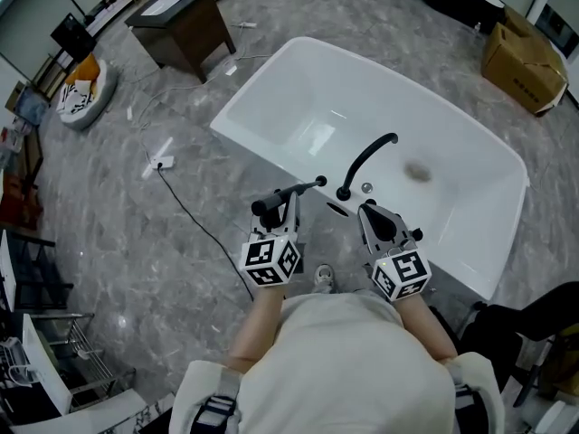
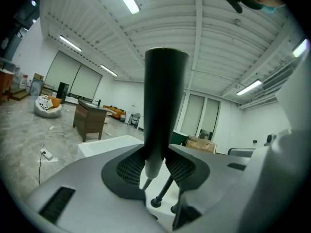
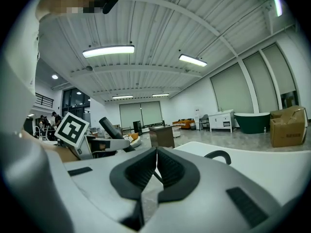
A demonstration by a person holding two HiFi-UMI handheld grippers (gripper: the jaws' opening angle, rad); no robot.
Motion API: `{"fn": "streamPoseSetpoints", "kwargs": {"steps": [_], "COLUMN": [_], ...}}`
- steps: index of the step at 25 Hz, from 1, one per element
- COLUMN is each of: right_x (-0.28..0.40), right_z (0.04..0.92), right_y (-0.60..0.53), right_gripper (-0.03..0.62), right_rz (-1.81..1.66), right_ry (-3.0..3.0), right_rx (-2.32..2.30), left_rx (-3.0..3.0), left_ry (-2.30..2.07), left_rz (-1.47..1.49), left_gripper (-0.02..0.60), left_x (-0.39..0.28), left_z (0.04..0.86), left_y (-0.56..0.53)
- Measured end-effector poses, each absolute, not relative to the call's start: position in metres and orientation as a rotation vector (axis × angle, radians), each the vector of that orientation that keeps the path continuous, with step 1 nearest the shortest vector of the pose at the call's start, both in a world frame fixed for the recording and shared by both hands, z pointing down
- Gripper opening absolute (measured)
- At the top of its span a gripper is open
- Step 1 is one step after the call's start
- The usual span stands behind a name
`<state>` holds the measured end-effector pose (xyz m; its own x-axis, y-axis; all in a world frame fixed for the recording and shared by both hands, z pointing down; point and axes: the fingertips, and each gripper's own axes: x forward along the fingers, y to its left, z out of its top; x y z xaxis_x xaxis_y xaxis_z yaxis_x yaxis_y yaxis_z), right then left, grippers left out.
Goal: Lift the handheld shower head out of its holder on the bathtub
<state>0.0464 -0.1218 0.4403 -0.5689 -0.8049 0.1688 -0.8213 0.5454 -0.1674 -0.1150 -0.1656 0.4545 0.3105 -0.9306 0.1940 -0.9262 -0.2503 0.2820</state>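
Grey marbled floor (image 1: 109, 242), dark cabinet (image 1: 185, 27), cardboard box (image 1: 523, 57), perhaps a beanbag (image 1: 83, 89)

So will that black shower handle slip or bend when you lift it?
Probably stiff: the shower handle stands straight up from the left gripper without sagging. It looks smooth and round, so it might slip, though ribbed pads squeeze it on both sides. It looks slim, so likely light.
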Motion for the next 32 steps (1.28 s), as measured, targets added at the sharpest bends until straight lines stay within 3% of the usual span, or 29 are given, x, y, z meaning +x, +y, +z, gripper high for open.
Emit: {"fn": "streamPoseSetpoints", "kwargs": {"steps": [32], "right_x": [0.037], "right_z": [0.419], "right_y": [-0.120], "right_gripper": [0.020], "right_rz": [0.269], "right_ry": [-2.773], "right_rx": [1.398], "left_rx": [2.369], "left_ry": [-1.831], "left_rz": [-0.598], "left_gripper": [0.140], "left_x": [-0.184], "left_z": [0.282], "left_y": [-0.103]}}
